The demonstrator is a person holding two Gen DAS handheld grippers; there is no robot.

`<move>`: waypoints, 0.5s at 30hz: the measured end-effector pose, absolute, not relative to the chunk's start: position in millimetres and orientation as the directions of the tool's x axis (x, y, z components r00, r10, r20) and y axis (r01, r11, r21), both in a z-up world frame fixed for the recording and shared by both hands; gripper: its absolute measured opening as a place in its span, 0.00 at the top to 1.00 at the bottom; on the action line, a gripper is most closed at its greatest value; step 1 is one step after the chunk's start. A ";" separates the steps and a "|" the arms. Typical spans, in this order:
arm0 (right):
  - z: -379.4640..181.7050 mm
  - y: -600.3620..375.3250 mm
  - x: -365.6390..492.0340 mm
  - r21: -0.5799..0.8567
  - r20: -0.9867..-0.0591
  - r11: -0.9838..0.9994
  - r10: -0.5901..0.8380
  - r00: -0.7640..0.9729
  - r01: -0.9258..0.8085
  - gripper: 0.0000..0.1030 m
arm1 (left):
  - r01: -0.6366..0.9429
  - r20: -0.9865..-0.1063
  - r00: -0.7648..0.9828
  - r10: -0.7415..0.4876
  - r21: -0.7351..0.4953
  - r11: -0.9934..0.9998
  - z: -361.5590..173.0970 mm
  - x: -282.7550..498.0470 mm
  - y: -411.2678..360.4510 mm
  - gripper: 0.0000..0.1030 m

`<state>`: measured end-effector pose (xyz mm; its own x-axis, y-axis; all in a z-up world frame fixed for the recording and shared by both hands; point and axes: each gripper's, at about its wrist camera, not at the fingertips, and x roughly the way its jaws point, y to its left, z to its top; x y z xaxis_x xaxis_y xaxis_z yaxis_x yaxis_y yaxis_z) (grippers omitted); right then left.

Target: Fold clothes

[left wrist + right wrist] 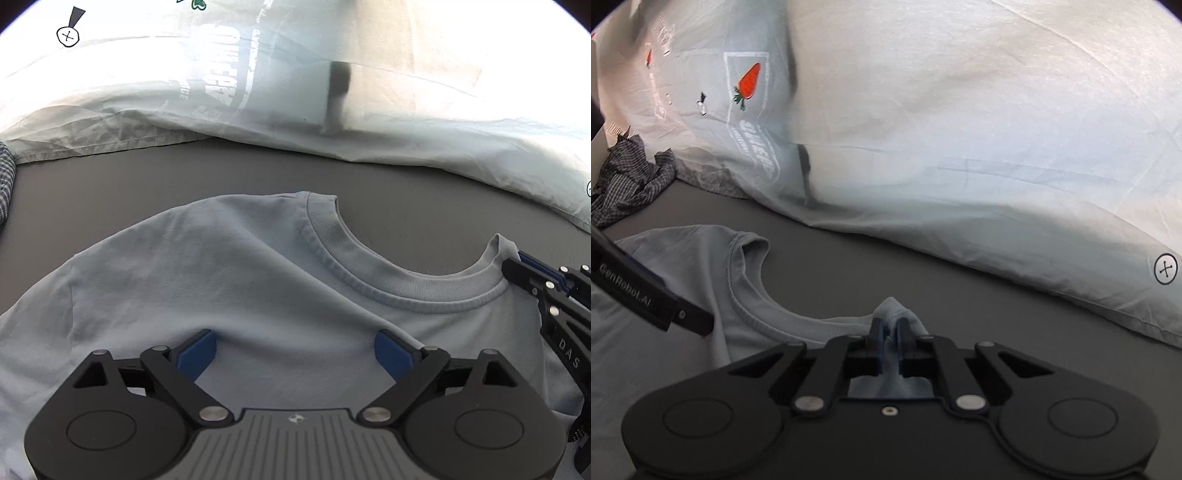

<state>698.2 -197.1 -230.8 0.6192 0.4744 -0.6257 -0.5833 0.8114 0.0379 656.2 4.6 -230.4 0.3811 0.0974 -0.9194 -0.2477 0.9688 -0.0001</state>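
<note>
Your right gripper [890,332] pinches the blue T-shirt [229,273] beside its collar [369,266], while your left gripper [294,350] gapes wide above it, holding nothing.

Each gripper, the left gripper [294,352] and the right gripper [890,334], is built of black linkage arms, silver pivot screws and blue pads [195,354], with white lettering printed along one finger.

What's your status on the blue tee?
Right gripper shut on blue T-shirt beside the collar. Left gripper open over the shirt, gripping nothing. White printed sheet behind, clear of the shirt.
</note>
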 end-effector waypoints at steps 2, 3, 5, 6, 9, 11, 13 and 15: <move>-231.2 -196.0 703.2 0.026 -0.624 0.833 0.445 0.643 -0.552 0.95 | -0.240 -0.919 0.384 0.092 -0.003 0.971 -231.7 655.7 5.2 0.07; -231.5 -194.9 706.5 0.002 -0.623 0.850 0.414 0.664 -0.527 0.95 | -0.229 -0.918 0.385 0.091 0.000 0.973 -232.3 655.4 4.4 0.07; -232.1 -197.2 718.1 0.020 -0.626 0.872 0.392 0.674 -0.489 0.95 | -0.212 -0.916 0.389 0.094 0.010 0.977 -233.7 655.0 2.1 0.04; -232.0 -198.5 723.4 0.039 -0.629 0.879 0.391 0.672 -0.475 0.95 | -0.210 -0.916 0.390 0.094 0.011 0.978 -234.3 655.2 1.7 0.04; -231.0 -196.1 727.7 0.037 -0.641 0.882 0.382 0.666 -0.470 0.95 | -0.207 -0.915 0.393 0.091 0.009 0.978 -235.9 656.1 0.9 0.01; -229.2 -194.0 727.6 0.019 -0.650 0.886 0.364 0.667 -0.464 0.94 | -0.211 -0.914 0.394 0.097 0.013 0.978 -236.7 657.2 -1.2 0.00; -226.8 -194.1 728.5 0.014 -0.661 0.895 0.343 0.667 -0.446 0.82 | -0.216 -0.913 0.395 0.100 0.013 0.976 -236.4 657.1 -2.3 0.00; -221.6 -200.6 728.3 0.040 -0.660 0.906 0.341 0.669 -0.422 0.78 | -0.216 -0.915 0.392 0.100 0.015 0.976 -235.9 655.7 -3.4 0.00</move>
<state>728.3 -200.6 -221.6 0.6693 0.3409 -0.6602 -0.4216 0.9059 0.0403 655.7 -3.4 -235.9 0.3916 0.1001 -0.9147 -0.2155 0.9764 0.0146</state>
